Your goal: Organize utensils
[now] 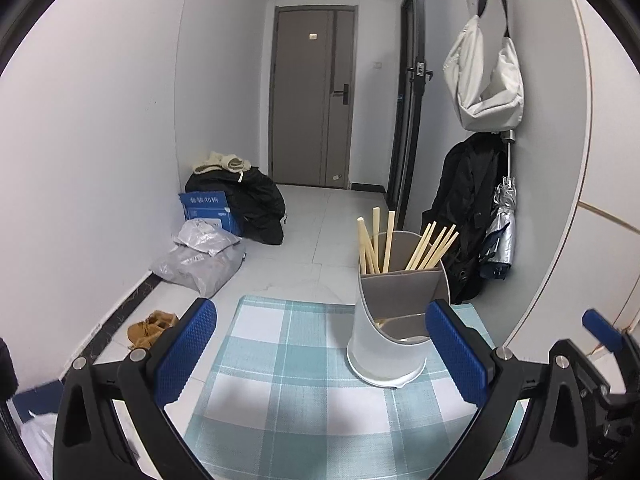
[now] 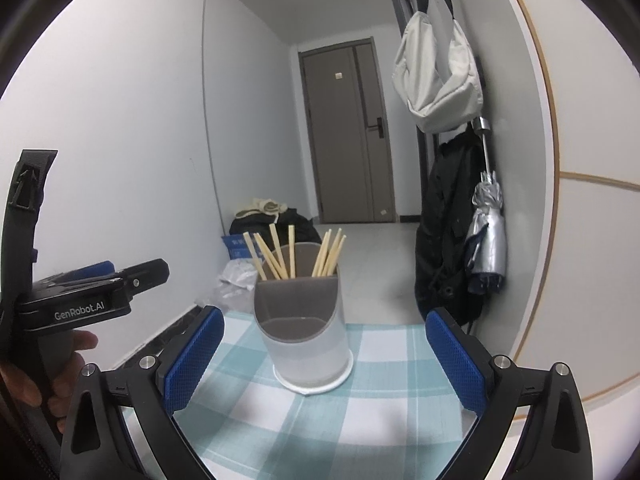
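Left gripper (image 1: pixel 320 350) is spread wide with nothing in it, same for right gripper (image 2: pixel 324 356). Utensil holder (image 1: pixel 394 320) sits on the checked mat (image 1: pixel 280 380) at about 1 o'clock, chopsticks (image 1: pixel 384 246) inside, their lower ends hidden. Only the right view catches the hand (image 2: pixel 36 384), cut off at 8 o'clock.

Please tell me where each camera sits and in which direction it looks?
Left wrist: on the left gripper, looking forward over the checked cloth toward the door; its open blue fingers show.
Right wrist: on the right gripper, same direction; the left gripper and hand show.
Shared: utensil holder with chopsticks.
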The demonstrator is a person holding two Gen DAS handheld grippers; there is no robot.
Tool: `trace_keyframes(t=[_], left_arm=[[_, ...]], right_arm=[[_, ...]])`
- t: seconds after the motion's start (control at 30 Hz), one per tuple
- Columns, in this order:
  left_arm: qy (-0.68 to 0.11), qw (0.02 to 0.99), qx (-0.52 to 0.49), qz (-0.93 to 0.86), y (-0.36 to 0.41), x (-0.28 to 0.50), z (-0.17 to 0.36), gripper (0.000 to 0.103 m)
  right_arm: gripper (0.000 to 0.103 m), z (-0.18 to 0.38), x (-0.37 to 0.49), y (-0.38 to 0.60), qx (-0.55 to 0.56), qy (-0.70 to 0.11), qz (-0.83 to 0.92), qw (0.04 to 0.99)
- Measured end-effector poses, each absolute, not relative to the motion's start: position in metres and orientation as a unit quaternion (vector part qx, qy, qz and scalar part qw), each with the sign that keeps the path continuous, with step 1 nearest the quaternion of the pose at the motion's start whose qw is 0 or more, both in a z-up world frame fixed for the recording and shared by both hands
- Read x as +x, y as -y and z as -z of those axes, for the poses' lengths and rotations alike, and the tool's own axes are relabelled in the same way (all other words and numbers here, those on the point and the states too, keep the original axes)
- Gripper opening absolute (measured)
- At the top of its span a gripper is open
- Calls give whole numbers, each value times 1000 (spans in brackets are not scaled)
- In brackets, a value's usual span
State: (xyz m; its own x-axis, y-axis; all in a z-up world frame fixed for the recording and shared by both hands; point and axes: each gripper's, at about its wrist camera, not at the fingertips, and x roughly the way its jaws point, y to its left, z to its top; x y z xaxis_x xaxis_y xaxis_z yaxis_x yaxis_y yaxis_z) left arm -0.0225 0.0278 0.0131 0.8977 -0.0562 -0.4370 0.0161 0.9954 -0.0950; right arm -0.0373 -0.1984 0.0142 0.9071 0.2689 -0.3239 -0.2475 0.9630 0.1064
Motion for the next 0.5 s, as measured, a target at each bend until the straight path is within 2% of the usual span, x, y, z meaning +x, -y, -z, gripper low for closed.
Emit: trace_keyframes(t=[0.5], left_arm=[[-238, 969, -59, 27, -28, -21, -7, 102]], right_arm=[[102, -7, -38, 196, 37, -182, -125, 975]])
